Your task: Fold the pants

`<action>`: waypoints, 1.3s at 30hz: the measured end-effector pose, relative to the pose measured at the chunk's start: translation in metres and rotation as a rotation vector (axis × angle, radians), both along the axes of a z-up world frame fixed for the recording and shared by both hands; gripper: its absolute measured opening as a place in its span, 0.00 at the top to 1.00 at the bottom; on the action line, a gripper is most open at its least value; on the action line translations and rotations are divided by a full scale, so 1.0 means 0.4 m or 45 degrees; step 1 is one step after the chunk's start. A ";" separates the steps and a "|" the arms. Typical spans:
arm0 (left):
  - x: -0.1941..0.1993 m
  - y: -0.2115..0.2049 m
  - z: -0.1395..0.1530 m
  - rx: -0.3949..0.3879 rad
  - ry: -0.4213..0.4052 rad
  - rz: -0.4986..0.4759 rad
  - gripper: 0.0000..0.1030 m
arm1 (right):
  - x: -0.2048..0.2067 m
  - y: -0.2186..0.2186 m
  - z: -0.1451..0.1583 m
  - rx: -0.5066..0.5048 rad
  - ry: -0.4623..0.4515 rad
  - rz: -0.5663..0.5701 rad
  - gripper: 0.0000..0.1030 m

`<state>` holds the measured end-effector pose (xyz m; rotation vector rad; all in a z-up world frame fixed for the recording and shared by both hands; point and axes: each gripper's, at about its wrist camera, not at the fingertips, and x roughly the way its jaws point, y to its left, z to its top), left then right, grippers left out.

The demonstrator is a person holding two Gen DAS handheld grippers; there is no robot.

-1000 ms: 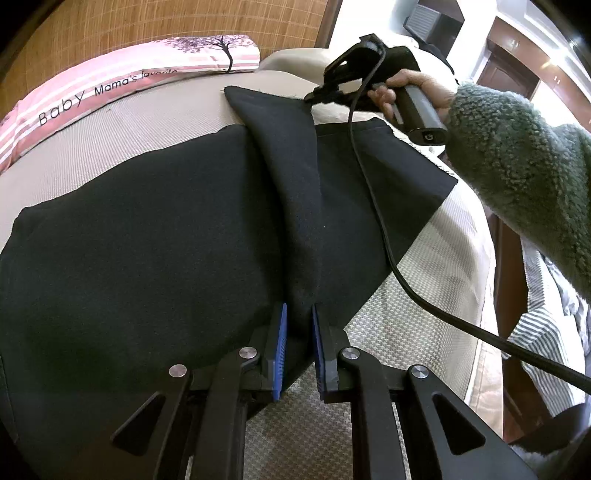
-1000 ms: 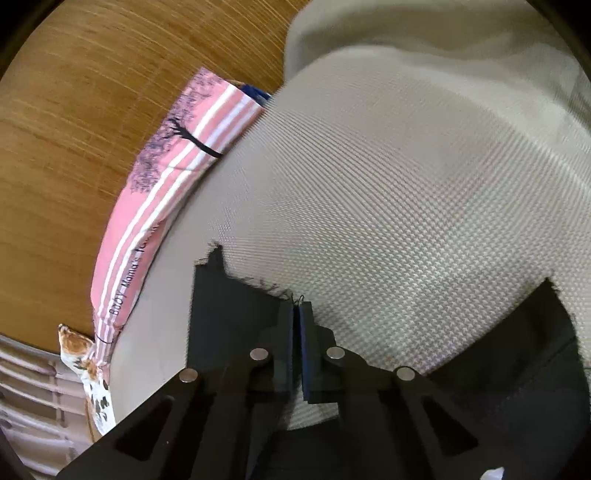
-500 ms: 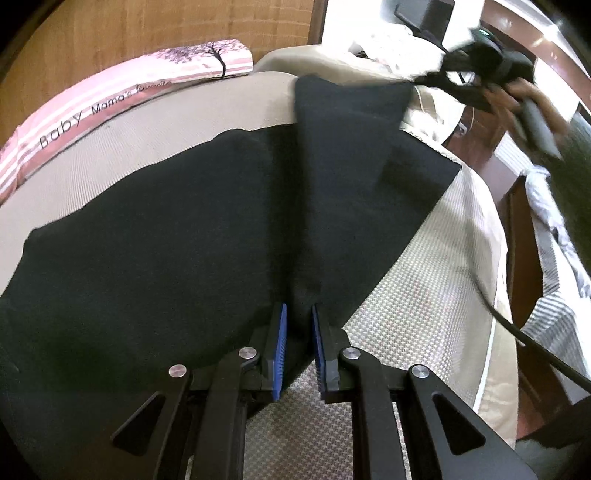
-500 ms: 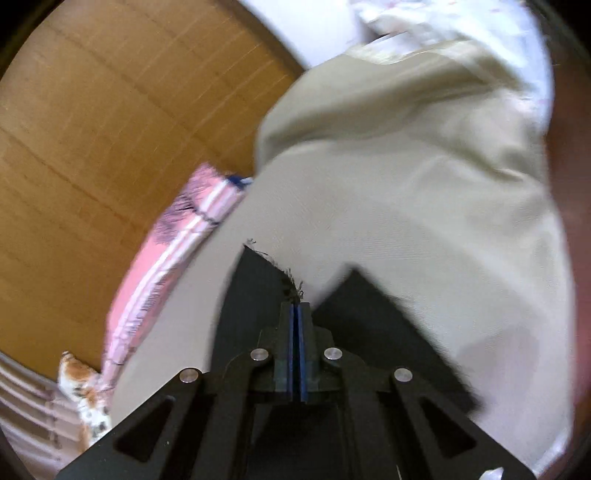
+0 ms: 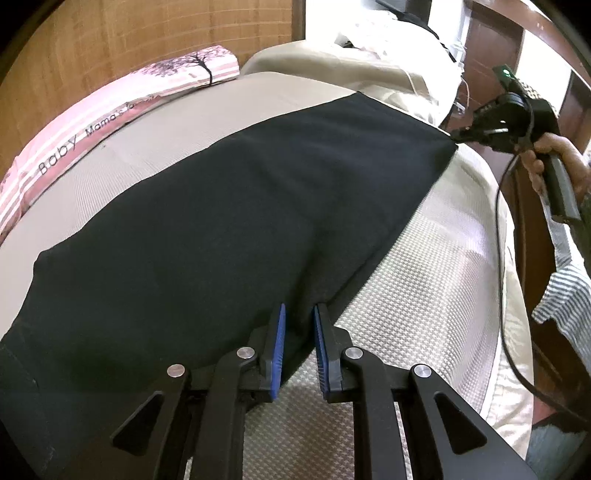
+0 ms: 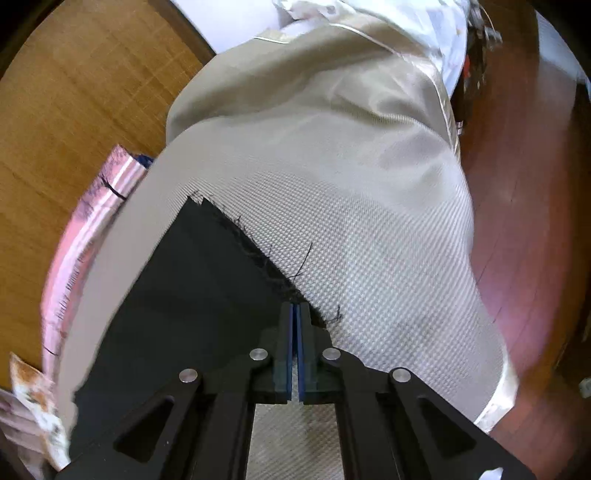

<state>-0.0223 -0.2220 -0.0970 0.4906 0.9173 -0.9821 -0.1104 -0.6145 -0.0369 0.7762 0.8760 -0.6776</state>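
Observation:
Black pants (image 5: pixel 229 229) lie spread flat on a beige bed, one leg laid over the other. My left gripper (image 5: pixel 298 314) is narrowly parted with the pants' near edge between its blue pads (image 5: pixel 277 343). My right gripper (image 6: pixel 295 314) is shut on the frayed hem corner of the pants (image 6: pixel 207 295). In the left wrist view the right gripper (image 5: pixel 461 134) holds the far right corner, at the bed's right edge.
The beige bed cover (image 5: pixel 424 295) is under the pants. A pink striped pillow (image 5: pixel 110 114) lies along the wooden headboard (image 5: pixel 147 33). A beige pillow (image 6: pixel 314 92) sits at the far end. Wooden floor (image 6: pixel 517 166) is to the right of the bed.
My right gripper carried the raised hem corner rightward and down to the bed's right edge. The lifted leg now lies flat over the other leg. My left gripper stayed put.

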 end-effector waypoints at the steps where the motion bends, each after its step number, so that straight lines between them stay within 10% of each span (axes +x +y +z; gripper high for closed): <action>1: -0.001 0.000 -0.001 0.000 0.002 -0.006 0.83 | 0.008 0.005 -0.009 -0.012 0.028 0.007 0.99; 6: -0.002 0.008 -0.004 -0.007 0.012 -0.011 0.84 | 0.023 0.028 -0.031 -0.063 0.105 0.025 0.93; 10: 0.013 0.015 0.006 -0.015 0.068 0.000 0.81 | 0.030 0.041 0.002 -0.048 0.126 0.017 0.62; 14: 0.047 0.062 0.045 -0.092 0.158 0.048 0.78 | 0.061 0.095 0.091 -0.153 0.104 0.090 0.62; 22: 0.163 0.270 0.143 -0.217 0.046 0.371 0.64 | 0.341 0.391 0.174 -0.132 -0.023 0.705 0.62; 31: 0.280 0.543 0.104 -0.121 -0.007 0.884 0.64 | 0.705 0.870 0.044 0.132 -0.006 1.388 0.62; 39: 0.280 0.683 0.037 -0.086 0.038 1.026 0.64 | 0.852 1.028 -0.081 0.173 0.092 1.561 0.62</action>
